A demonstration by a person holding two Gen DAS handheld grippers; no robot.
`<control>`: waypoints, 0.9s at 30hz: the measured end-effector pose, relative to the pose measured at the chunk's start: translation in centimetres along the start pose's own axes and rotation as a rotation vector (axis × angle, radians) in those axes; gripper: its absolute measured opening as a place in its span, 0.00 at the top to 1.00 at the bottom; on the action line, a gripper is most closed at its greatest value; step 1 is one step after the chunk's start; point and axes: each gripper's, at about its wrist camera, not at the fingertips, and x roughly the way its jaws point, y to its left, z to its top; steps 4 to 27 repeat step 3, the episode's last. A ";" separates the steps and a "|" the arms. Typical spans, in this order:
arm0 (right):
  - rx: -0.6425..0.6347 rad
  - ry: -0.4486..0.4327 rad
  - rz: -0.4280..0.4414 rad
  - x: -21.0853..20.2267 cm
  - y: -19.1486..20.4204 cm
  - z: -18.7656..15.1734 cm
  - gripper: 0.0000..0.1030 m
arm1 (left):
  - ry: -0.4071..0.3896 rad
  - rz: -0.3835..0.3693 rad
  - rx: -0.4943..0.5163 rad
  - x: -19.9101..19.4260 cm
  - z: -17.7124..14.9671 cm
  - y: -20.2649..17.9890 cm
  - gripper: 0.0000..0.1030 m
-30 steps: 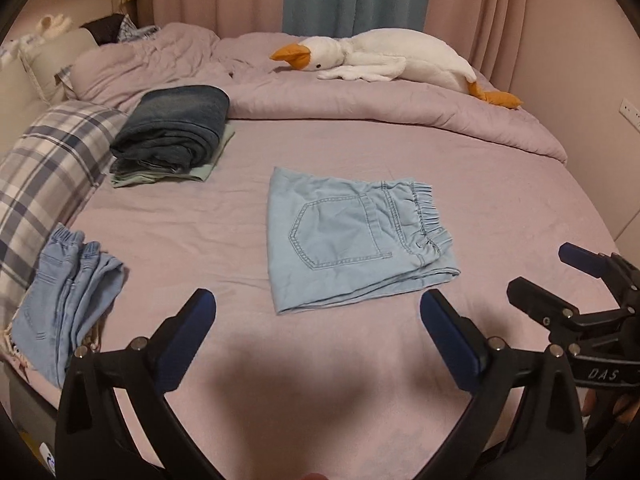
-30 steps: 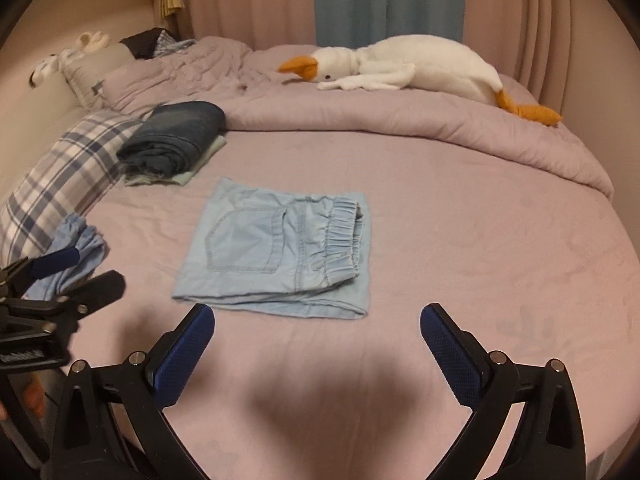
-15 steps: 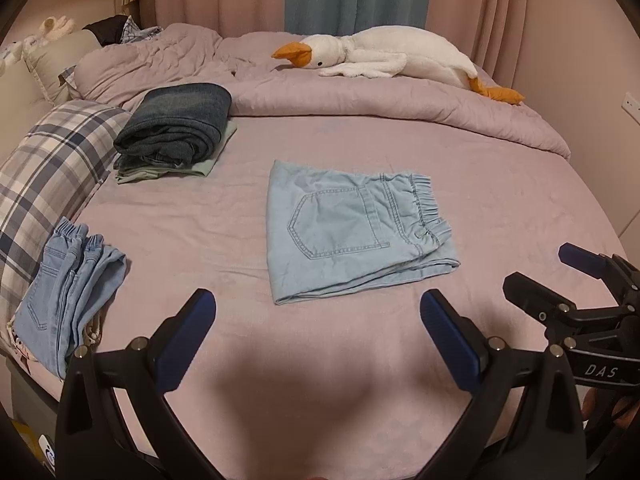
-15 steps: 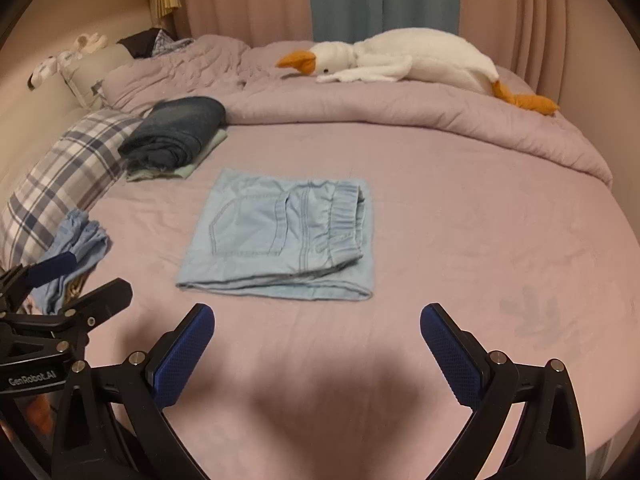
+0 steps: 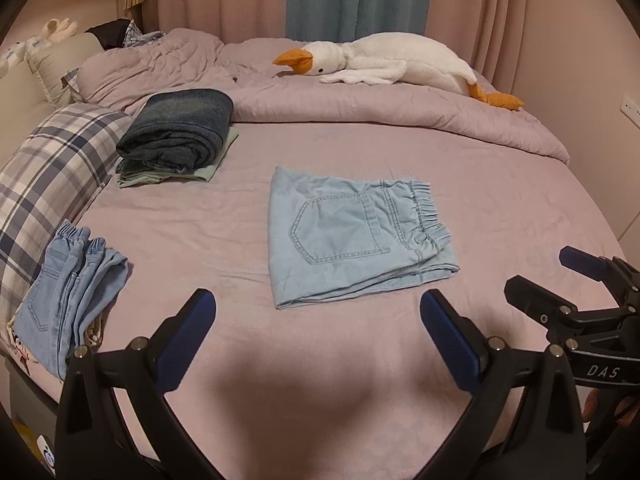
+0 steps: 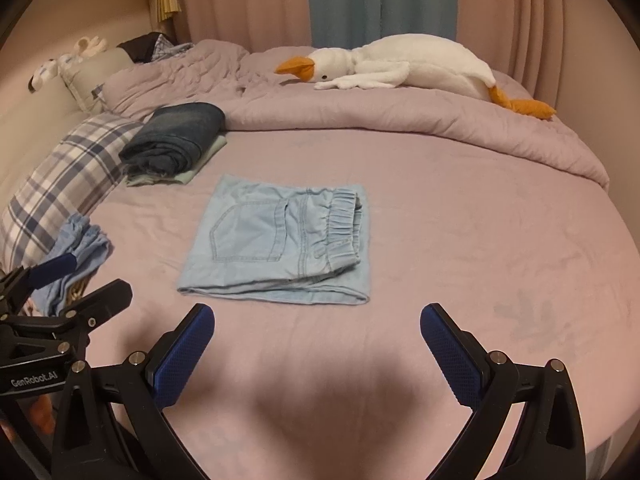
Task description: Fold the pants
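Over the last second both cameras have drawn slightly back and up from the folded light-blue denim pants (image 5: pixel 352 236), which now lie a little farther off as a flat rectangle in the middle of the mauve bedsheet (image 5: pixel 500 200), pocket up and elastic waistband to the right. The left gripper (image 5: pixel 318 334) and right gripper (image 6: pixel 316 340) hover over the near edge of the bed, jaws spread wide and holding nothing, well apart from the cloth. Retreating with empty jaws suggests this pair is finished, like the folded dark-blue jeans (image 5: pixel 176 132) stacked far left.
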 end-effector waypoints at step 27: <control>0.003 0.000 -0.001 -0.1 0.0 0.0 0.01 | 0.013 -0.008 0.002 0.1 0.0 -0.2 0.01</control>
